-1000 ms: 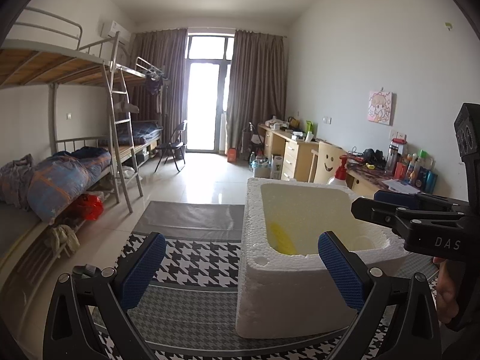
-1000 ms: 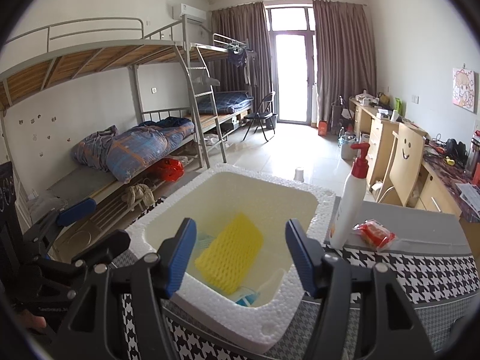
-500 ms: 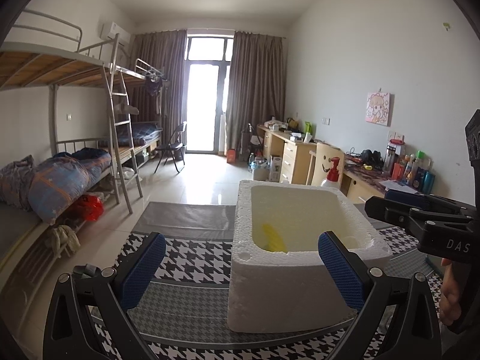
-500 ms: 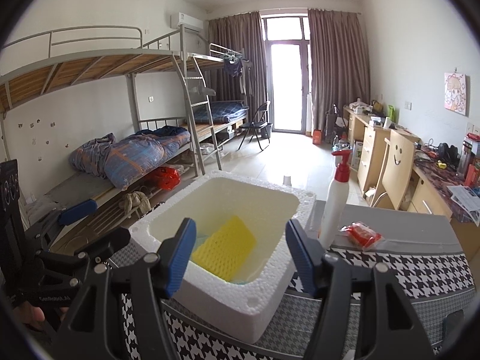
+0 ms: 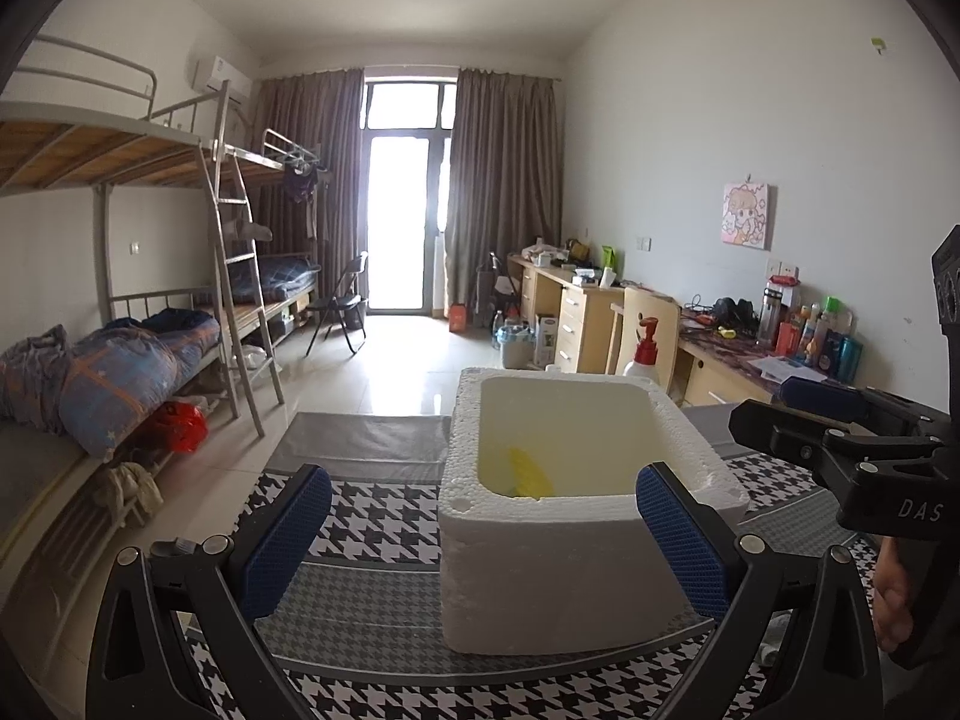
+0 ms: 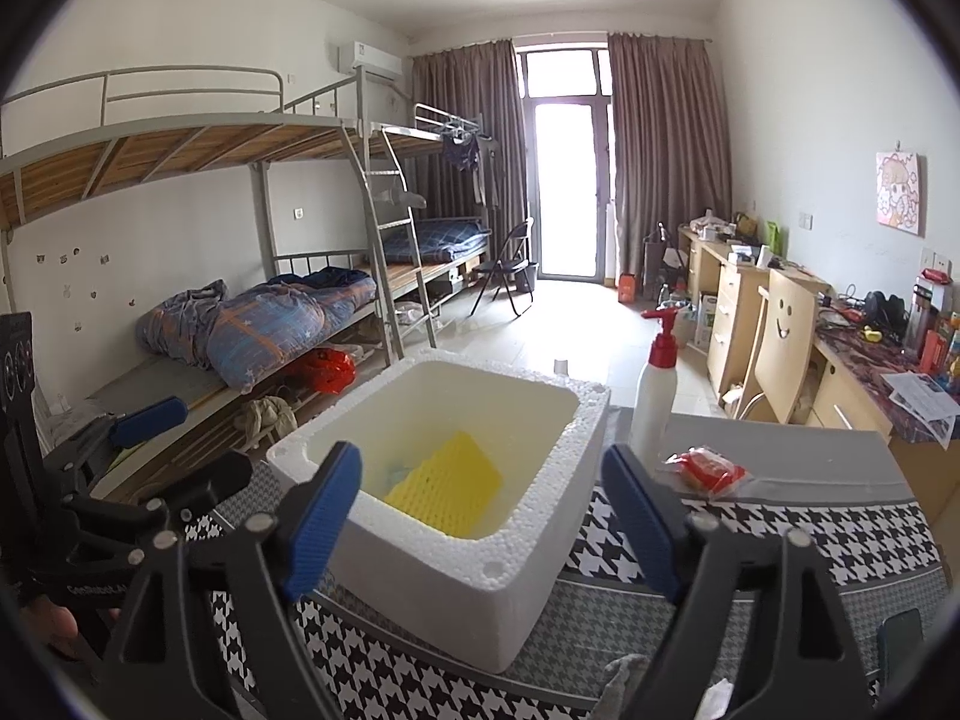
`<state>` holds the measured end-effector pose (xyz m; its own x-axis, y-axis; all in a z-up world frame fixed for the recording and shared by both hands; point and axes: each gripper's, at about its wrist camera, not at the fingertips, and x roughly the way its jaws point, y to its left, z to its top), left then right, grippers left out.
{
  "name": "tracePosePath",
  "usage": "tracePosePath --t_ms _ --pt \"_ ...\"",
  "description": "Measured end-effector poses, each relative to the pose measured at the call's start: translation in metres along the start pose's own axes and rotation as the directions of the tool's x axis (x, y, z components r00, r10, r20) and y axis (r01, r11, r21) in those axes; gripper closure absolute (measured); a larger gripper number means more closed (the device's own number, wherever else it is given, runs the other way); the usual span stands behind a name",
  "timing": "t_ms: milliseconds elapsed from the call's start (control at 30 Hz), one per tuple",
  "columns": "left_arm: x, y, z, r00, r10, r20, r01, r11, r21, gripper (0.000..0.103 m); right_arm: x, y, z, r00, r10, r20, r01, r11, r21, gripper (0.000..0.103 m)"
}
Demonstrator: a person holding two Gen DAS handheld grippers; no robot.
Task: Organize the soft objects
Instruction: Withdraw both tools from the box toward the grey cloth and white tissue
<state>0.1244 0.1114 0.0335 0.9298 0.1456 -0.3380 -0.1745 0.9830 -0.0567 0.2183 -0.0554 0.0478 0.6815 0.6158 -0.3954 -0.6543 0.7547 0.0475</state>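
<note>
while the yellow sponge (image 6: 447, 495) lies inside the foam box (image 6: 528, 546), we hold both the left tool (image 5: 483, 531) and right tool (image 6: 480, 516) spread wide, empty, short of it.

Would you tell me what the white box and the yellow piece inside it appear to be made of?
The white box looks like expanded polystyrene foam: matte, with a beaded, crumbly rim. The yellow piece looks like soft foam netting or sponge, judging by its diamond-mesh surface; which one is unclear.
</note>
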Motion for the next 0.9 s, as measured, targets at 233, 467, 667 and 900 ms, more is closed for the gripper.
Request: tracePosePath --t_ms 233,467,667,900 --pt "-0.009 -0.008 0.001 1.0 -0.012 0.016 0.011 1.0 0.005 0.001 -0.014 0.001 0.0 1.0 -0.012 0.02 0.012 1.0 -0.004 0.016" --pt "-0.015 -0.017 0.0 1.0 -0.01 0.025 0.009 1.0 0.021 0.001 -0.025 -0.001 -0.005 0.999 -0.029 0.032 0.03 1.0 -0.007 0.015" --pt "-0.018 -0.025 -0.003 0.999 -0.018 0.032 0.017 0.999 0.03 0.001 -0.033 -0.006 -0.012 0.999 -0.034 0.038 0.034 0.999 0.006 0.015" --pt "-0.02 -0.032 -0.009 0.999 0.004 0.037 -0.005 1.0 0.021 0.001 -0.04 -0.007 -0.021 0.998 -0.051 0.043 0.051 0.999 0.005 0.015"
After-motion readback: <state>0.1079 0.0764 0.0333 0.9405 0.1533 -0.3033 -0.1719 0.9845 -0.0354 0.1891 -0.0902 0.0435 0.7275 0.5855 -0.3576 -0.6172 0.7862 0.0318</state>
